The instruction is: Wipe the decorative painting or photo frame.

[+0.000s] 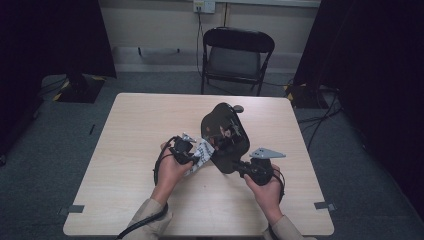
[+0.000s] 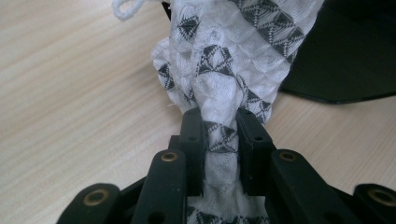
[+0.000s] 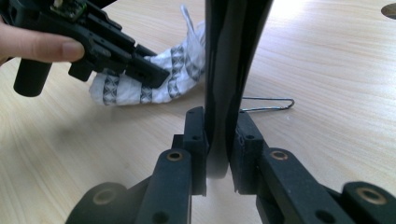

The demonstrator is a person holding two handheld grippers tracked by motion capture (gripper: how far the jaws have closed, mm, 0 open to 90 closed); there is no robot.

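A white cloth (image 1: 204, 149) with grey triangle bands hangs bunched at the table's middle. My left gripper (image 1: 196, 152) is shut on it; in the left gripper view the jaws (image 2: 220, 126) pinch a twisted fold of the cloth (image 2: 224, 60), whose end touches the tabletop. A glossy black pan-like object (image 1: 225, 135) stands tilted beside the cloth. My right gripper (image 1: 241, 169) is shut on its near edge. In the right gripper view the thin black edge (image 3: 229, 60) rises between the jaws (image 3: 218, 126), with the cloth (image 3: 182, 74) and the left gripper (image 3: 156, 74) behind it on the left.
The light wooden table (image 1: 150, 120) has bare room on its left and near parts. A thin wire loop (image 3: 268, 105) lies on the wood just past the black object. A black folding chair (image 1: 235, 55) stands beyond the far edge. Dark curtains flank both sides.
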